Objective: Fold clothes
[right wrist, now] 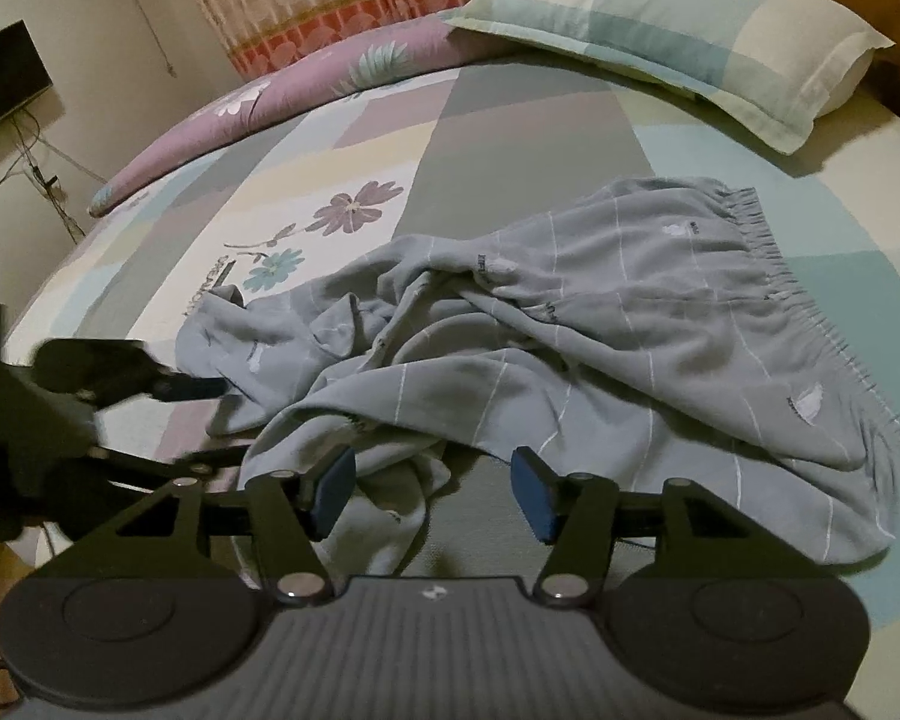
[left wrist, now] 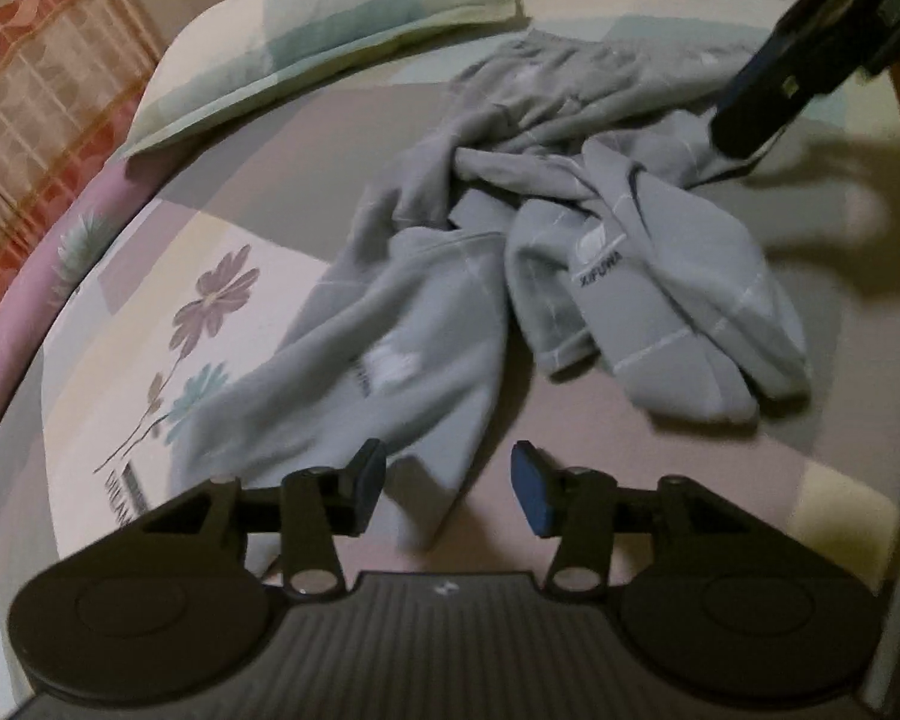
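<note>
From the left wrist camera, the left gripper [left wrist: 448, 489] hovered with its jaws apart, nothing pinched; one leg hem of the grey trousers [left wrist: 444, 300] lay under the gap. The trousers sprawled crumpled on the patchwork bedsheet [left wrist: 258, 192], towards twelve o'clock. The right gripper [left wrist: 744, 132] reached in from two o'clock, touching the cloth near the waistband. A pillow [left wrist: 306, 42] sat at eleven.

From the right wrist camera, the right gripper [right wrist: 432, 495] also stood apart, cloth lying loose between the pads. The trousers [right wrist: 570, 324] spread towards one o'clock, and the left gripper [right wrist: 210, 387] showed blurred at nine beside a leg hem.
</note>
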### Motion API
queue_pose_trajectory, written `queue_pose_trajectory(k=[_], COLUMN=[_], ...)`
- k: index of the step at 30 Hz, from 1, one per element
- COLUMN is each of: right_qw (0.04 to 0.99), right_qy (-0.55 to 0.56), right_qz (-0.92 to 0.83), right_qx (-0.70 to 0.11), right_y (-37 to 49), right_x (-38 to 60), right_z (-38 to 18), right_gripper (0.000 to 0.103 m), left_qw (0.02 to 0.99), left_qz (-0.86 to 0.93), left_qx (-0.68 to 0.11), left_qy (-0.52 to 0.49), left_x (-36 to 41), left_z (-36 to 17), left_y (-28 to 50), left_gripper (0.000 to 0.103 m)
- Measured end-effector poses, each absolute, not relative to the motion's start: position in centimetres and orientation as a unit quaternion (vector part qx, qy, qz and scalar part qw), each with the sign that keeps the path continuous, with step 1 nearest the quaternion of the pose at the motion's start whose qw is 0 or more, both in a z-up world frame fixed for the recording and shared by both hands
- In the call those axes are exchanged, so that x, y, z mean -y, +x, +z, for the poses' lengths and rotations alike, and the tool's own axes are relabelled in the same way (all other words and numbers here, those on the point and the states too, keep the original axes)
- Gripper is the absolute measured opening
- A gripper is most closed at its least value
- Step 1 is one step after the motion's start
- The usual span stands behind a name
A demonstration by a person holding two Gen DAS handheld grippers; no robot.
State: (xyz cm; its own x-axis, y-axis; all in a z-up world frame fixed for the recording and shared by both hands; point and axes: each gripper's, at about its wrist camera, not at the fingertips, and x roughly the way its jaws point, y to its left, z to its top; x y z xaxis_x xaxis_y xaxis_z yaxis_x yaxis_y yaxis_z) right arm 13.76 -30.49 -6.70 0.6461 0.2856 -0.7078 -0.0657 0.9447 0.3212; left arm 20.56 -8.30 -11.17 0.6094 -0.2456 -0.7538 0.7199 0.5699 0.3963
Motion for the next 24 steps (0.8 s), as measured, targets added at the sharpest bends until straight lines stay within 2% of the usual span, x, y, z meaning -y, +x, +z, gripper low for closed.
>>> queue_pose_trajectory(k=[1,2,3,9,24], right_qw=[0.898,0.898,0.899,0.902,0.905], right_qy=[0.136,0.138,0.139,0.139,0.126], right_qz=[0.096,0.095,0.093,0.088,0.111], right_qx=[-0.408,-0.406,-0.405,-0.398,-0.391], right_y=[13.6,13.4,13.2,12.5,12.3], right_x=[30.6,30.7,30.8,31.4,29.1], right_z=[-6.6,-6.5,-6.3,-5.8,-4.9], right_gripper=[0.063,0.063,0.063,0.064,0.064], left_qw=[0.826,0.828,0.826,0.817,0.765], left_qz=[-0.291,-0.288,-0.284,-0.269,-0.130], left_qx=[-0.326,-0.329,-0.335,-0.324,-0.382], left_qy=[0.356,0.352,0.352,0.394,0.502], left_x=[8.7,9.1,9.2,7.4,-5.8], left_z=[-11.4,-11.6,-11.5,-10.0,-8.5], left_y=[20.9,21.2,21.4,20.4,20.8], left_gripper=[0.045,0.037,0.004,0.003,0.003])
